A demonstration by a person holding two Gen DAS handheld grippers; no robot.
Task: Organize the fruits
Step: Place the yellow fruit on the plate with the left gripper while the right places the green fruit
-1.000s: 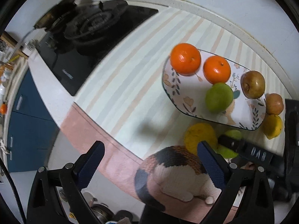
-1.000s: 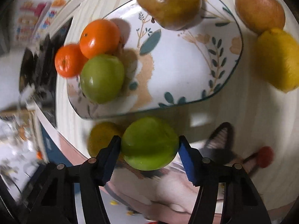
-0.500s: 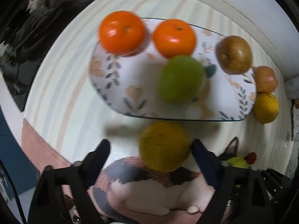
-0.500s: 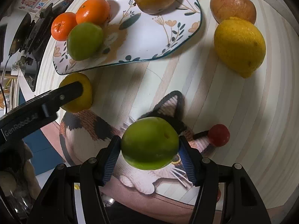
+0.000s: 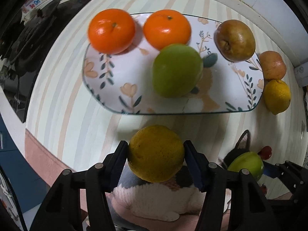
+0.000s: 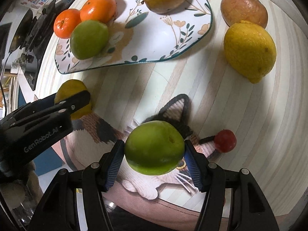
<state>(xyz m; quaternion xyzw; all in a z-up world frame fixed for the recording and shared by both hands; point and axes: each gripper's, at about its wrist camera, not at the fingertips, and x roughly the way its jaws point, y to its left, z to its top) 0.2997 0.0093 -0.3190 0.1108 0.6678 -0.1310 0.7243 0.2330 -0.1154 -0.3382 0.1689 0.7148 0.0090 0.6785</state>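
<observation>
A floral plate (image 5: 119, 88) (image 6: 154, 44) holds two oranges (image 5: 111, 31) (image 5: 167, 28), a green fruit (image 5: 177, 73) and a brown pear (image 5: 235, 40). My left gripper (image 5: 155, 155) is shut on a yellow-orange citrus (image 5: 156, 153) just in front of the plate; it also shows in the right wrist view (image 6: 72, 90). My right gripper (image 6: 154, 150) is shut on a green fruit (image 6: 154, 147), held above the cat-pattern mat. That green fruit shows at the lower right of the left wrist view (image 5: 246, 164).
A lemon (image 6: 249, 51) and a reddish-brown fruit (image 6: 244, 6) lie on the striped cloth right of the plate. A small red fruit (image 6: 225, 140) sits by the cat mat (image 6: 92, 130). A black stove (image 5: 38, 38) is at the far left.
My left gripper moved right and forward to the yellow-orange citrus and closed on it. My right gripper drew back from the plate with the green fruit in it.
</observation>
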